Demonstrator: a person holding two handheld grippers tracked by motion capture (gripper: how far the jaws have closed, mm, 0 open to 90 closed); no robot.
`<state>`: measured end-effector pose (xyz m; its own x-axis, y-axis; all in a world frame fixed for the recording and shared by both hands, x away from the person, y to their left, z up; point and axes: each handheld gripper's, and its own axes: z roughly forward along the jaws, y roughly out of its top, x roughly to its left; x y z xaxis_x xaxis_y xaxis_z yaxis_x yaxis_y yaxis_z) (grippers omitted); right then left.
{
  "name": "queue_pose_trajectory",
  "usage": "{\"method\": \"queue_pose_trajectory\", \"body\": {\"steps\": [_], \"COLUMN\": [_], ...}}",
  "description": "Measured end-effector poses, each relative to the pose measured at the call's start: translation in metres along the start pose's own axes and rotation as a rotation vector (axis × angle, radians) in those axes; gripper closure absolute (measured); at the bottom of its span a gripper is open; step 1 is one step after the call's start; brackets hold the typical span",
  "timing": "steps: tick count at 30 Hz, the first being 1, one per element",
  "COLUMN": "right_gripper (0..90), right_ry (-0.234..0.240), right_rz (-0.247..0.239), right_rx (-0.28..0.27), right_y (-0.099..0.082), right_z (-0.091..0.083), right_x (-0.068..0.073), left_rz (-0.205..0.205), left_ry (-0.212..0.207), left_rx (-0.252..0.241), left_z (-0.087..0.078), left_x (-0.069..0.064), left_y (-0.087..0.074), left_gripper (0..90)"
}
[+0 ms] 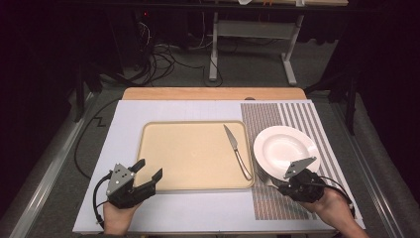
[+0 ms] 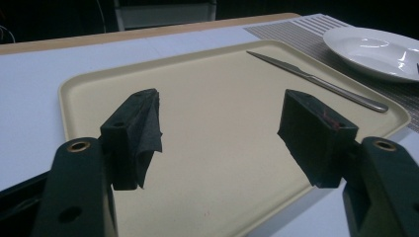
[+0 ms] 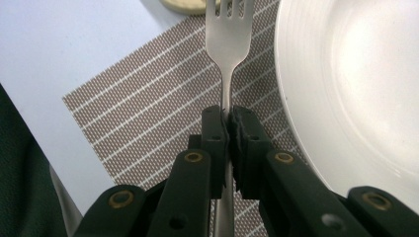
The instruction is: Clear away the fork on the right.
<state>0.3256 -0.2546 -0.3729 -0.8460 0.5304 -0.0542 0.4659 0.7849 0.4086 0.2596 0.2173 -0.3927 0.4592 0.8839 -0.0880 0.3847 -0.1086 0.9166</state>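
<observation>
Bright overhead light on the table (image 1: 129, 119), dark surroundings, soft glare on the white plate (image 2: 375, 49), blurred near jaws in both gripper views, slightly soft high view.

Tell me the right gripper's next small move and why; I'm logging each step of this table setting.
Probably lower the fork onto the striped mat beside the plate and let go. The right gripper is shut on the fork's handle, its prongs already lie over the mat along the plate's rim. The left gripper waits open over the tray, where the knife lies.
</observation>
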Motion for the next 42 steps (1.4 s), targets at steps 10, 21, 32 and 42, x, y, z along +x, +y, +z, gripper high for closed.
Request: {"method": "queue_pose_trajectory", "body": {"steps": [10, 21, 32, 42], "right_gripper": [86.0, 86.0, 86.0, 86.0], "right_ry": [0.024, 0.033, 0.042, 0.051], "right_rz": [0.003, 0.008, -0.004, 0.021], "right_rx": [-0.028, -0.06, -0.08, -0.082], "right_y": [0.013, 0.029, 0.054, 0.082], "right_z": [-0.005, -0.009, -0.009, -0.002], "right_x": [0.001, 0.002, 0.005, 0.004], "left_rz": [0.001, -0.001, 0.004, 0.004], "left_ry": [0.0, 0.005, 0.005, 0.002], "left_rx": [-0.002, -0.004, -0.005, -0.007], "left_z": [0.0, -0.001, -0.001, 0.0], "left_x": [0.0, 0.001, 0.001, 0.002], "left_y": [0.0, 0.0, 0.001, 0.001], "left_gripper": [33.0, 33.0, 33.1, 33.1]}}
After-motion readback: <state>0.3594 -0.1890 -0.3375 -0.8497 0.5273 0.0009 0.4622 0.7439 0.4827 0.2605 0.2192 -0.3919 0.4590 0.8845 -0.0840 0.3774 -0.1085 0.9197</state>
